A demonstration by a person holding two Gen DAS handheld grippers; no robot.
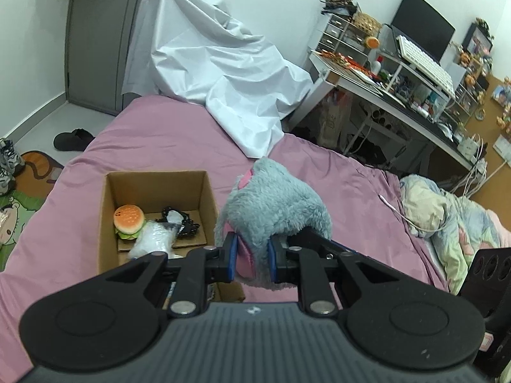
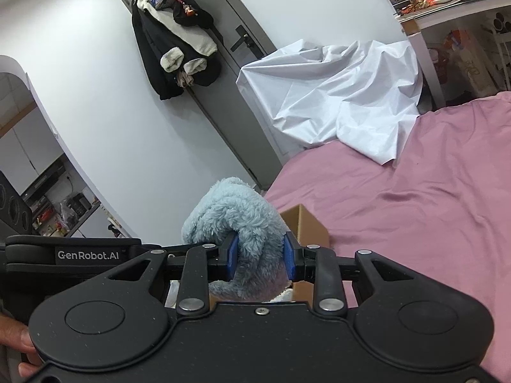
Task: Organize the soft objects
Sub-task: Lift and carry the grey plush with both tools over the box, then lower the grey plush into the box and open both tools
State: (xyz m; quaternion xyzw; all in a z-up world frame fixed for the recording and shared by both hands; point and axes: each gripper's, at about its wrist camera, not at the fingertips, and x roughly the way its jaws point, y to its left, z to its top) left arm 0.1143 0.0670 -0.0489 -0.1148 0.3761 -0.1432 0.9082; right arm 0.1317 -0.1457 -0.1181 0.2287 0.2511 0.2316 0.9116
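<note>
Now, with both tongs, left gripper [image 1: 252, 260] and right gripper [image 2: 260, 260], clamped on the plush toy [image 1: 274, 204], centre it over the cardboard box [image 1: 153, 191] before releasing.

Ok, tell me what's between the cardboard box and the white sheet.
Only bare pink bedspread. In the left wrist view, nothing lies on the stretch from the cardboard box to the white sheet.

Lighting: even, bright indoor light, soft shadows, mild sheen on the pink bedspread [image 2: 415, 198]. Optics: strong fisheye bending and dark corners in both views. Focus: mostly sharp throughout.
</note>
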